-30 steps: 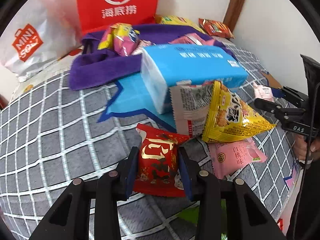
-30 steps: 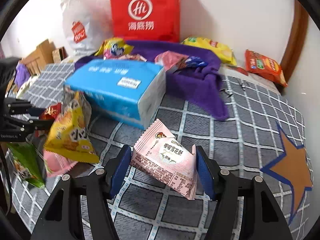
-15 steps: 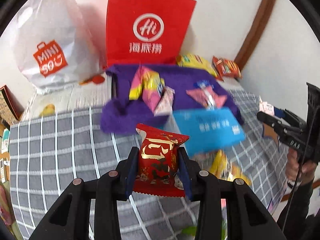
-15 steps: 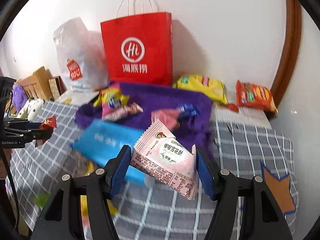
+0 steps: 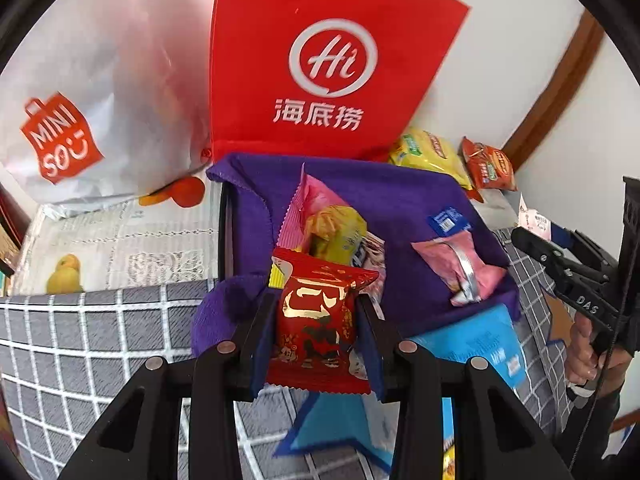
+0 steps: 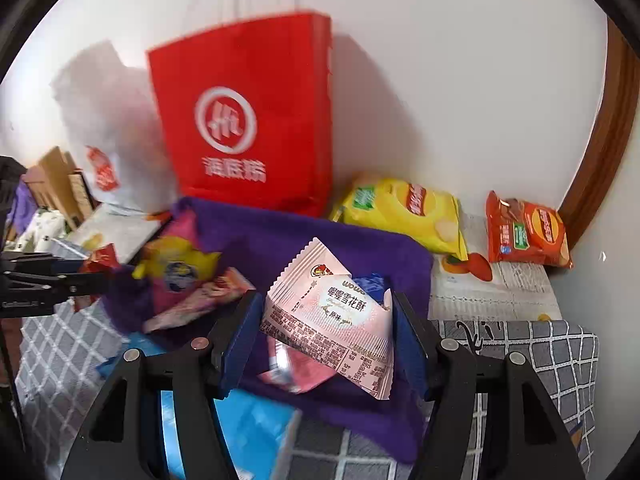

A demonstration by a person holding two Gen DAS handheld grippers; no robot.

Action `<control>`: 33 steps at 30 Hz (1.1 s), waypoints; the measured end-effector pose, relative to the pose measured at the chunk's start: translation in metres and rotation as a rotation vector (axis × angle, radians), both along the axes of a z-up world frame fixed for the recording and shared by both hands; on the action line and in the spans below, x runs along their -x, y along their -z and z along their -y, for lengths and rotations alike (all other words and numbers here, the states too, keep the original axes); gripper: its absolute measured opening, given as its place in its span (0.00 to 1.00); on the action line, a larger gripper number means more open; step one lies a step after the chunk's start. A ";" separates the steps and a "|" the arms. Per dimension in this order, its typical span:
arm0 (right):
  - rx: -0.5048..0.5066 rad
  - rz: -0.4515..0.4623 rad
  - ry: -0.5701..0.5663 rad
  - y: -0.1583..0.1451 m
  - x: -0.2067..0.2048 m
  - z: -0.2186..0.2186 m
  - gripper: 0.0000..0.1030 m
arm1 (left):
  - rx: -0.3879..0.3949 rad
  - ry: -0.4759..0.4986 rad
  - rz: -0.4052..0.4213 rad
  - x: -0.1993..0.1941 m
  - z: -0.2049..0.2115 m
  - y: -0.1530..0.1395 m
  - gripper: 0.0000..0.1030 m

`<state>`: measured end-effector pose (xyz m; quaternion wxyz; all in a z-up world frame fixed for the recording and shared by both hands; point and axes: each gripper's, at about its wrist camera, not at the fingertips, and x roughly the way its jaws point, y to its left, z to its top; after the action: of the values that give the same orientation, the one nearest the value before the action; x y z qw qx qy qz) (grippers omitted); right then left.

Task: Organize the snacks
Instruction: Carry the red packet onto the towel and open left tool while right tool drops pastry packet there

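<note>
My left gripper is shut on a red snack packet with gold lettering and holds it above the near edge of a purple cloth. My right gripper is shut on a pale pink snack packet and holds it over the same purple cloth. On the cloth lie a pink and yellow packet and a pink packet. The right gripper also shows at the right of the left wrist view.
A red paper bag and a white Miniso bag stand against the wall behind the cloth. A yellow chip bag and an orange chip bag lie at the back right. A blue tissue pack lies on the grey checked cover.
Both grippers have risen from the checked cover and moved forward towards the wall, each still holding its packet. They now hang over the purple cloth.
</note>
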<state>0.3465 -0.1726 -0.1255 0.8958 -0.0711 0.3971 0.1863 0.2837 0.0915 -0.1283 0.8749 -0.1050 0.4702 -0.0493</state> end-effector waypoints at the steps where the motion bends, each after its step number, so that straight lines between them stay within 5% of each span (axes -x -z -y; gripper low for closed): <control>1: -0.001 -0.010 0.007 0.007 -0.006 0.001 0.62 | 0.011 0.002 -0.003 -0.004 -0.001 0.003 0.36; 14: 0.007 -0.097 0.015 0.049 -0.031 -0.008 0.66 | 0.020 0.009 -0.025 -0.028 0.001 0.023 0.36; 21: 0.029 -0.067 -0.006 0.036 -0.022 -0.014 0.74 | 0.012 0.019 -0.026 -0.027 0.004 0.020 0.39; 25: 0.032 -0.050 0.006 0.023 -0.011 -0.012 0.77 | -0.026 0.029 -0.017 -0.021 0.007 0.010 0.61; 33: 0.011 -0.026 0.057 -0.010 0.045 0.001 0.77 | -0.024 0.026 0.019 0.013 0.000 -0.013 0.62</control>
<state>0.3014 -0.1737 -0.1158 0.8952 -0.0624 0.4115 0.1593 0.2712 0.0913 -0.1154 0.8799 -0.0878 0.4637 -0.0562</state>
